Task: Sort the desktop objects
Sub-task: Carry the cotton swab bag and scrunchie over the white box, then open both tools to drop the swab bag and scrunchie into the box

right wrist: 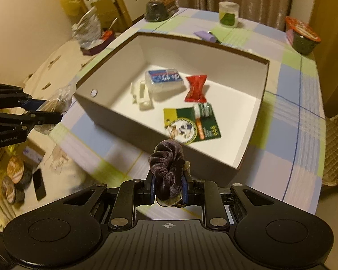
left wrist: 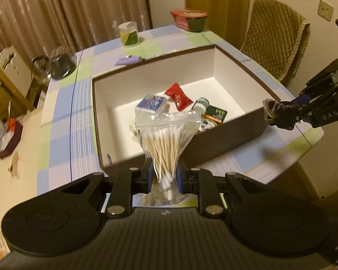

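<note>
Left wrist view, frame centre — our left gripper (left wrist: 163, 175) clamps a bag of cotton swabs (left wrist: 165, 139), light, slippery, pinched low; our right gripper (right wrist: 169, 187) clamps a soft hair scrunchie (right wrist: 167, 166).

The left claw (left wrist: 163, 176) is matte black: a ribbed central plate flanked by two round housings, from which jointed link arms run forward, pinned with silver round-headed screws. Its fingers carry blue pads (left wrist: 149, 176). The right claw (right wrist: 169, 190) is built the same, with a small crosshair mark on its ribbed plate. From the side, its body bears pale lettering, "DAS"; the left's reads "GenRobot.AI".
</note>
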Available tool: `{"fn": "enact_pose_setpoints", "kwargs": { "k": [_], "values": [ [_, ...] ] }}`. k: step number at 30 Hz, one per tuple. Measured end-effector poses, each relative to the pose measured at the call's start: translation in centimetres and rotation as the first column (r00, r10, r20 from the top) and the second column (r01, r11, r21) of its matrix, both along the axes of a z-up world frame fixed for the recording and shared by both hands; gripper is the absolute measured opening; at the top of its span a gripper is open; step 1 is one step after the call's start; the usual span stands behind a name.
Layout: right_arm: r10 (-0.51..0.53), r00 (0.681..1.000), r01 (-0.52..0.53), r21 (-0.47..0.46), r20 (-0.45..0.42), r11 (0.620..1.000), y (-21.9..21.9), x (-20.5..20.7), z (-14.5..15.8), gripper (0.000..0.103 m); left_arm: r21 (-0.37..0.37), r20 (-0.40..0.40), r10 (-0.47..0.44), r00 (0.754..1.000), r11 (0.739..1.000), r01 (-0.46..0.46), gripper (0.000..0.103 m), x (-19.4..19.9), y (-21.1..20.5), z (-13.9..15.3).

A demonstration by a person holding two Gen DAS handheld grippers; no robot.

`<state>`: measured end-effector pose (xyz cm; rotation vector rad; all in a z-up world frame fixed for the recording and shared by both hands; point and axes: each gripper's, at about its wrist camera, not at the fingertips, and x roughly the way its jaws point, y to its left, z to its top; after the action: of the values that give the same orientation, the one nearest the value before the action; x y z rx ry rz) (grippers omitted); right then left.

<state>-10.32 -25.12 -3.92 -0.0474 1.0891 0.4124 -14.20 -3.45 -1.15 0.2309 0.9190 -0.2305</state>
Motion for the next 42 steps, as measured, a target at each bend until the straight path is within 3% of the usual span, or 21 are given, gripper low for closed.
{"fn": "enact_pose_setpoints", "kwargs": {
  "k": [10,18,31,42],
  "values": [
    [0.069,0.997,-0.069,-0.001,-0.029,0.998,1.2,-0.1,-1.1,0.021,-0.027,-0.056,0.087,0.995,0.996,-0.088,0.017,-3.0,-0.2,-1.8],
    [0.024,1.000,-0.024,0.004,0.015,1.000,1.7,2.1,0.3,0.021,-0.047,-0.026,0.072,0.997,0.996,-0.073,0.017,-1.7,0.6,-1.0],
    [-0.133,0.989,0.134,-0.021,0.068,0.991,2.6,8.8,2.0,0.021,-0.054,0.040,-0.127,0.991,0.990,0.129,0.017,6.5,1.5,0.4],
    [-0.073,0.996,0.069,-0.086,-0.042,0.994,0.4,15.9,-3.3,0.021,-0.062,-0.053,-0.170,0.984,0.984,0.167,0.017,14.4,-1.9,-4.2]
  ]
}}
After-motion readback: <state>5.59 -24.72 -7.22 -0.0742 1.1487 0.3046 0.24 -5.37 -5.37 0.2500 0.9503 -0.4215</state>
